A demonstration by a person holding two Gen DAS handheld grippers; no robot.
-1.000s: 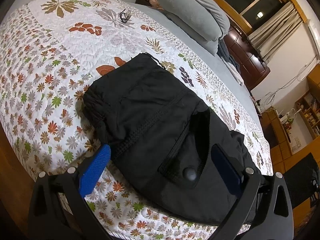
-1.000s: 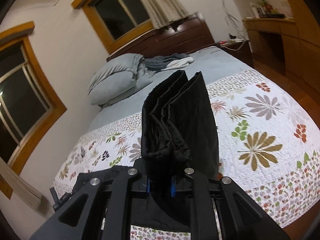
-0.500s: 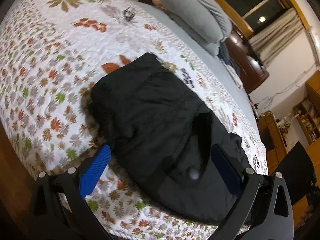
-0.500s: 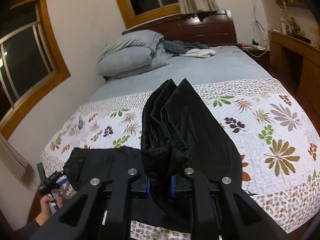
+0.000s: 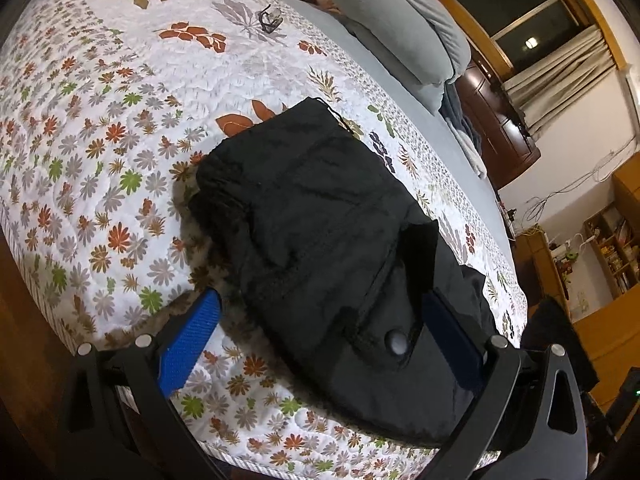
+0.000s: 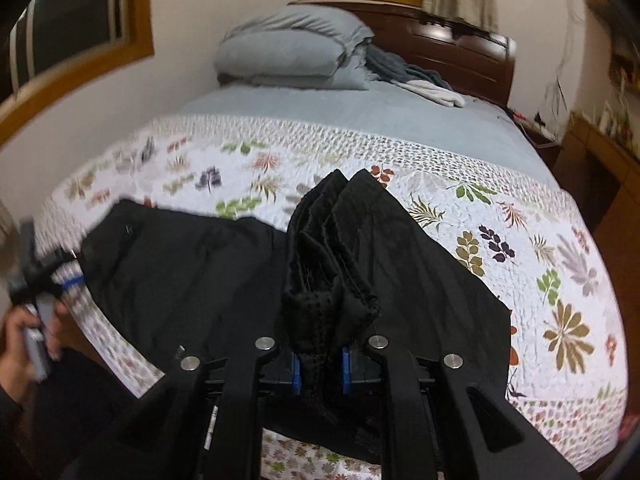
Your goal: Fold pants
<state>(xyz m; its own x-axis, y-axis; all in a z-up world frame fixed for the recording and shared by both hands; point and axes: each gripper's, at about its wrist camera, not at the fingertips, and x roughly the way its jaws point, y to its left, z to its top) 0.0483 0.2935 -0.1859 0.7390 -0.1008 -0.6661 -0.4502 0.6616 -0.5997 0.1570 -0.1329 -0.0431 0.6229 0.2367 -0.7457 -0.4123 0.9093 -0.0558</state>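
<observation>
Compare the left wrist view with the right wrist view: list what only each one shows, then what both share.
Only the left wrist view shows the left gripper wide open over the pants, a round button on the fabric, and a small dark object far off on the quilt.

Only the right wrist view shows the right gripper shut on a bunched pants end, and the person's left hand.

Both show the black pants on the floral quilt, the grey pillows and the dark wooden headboard.
</observation>
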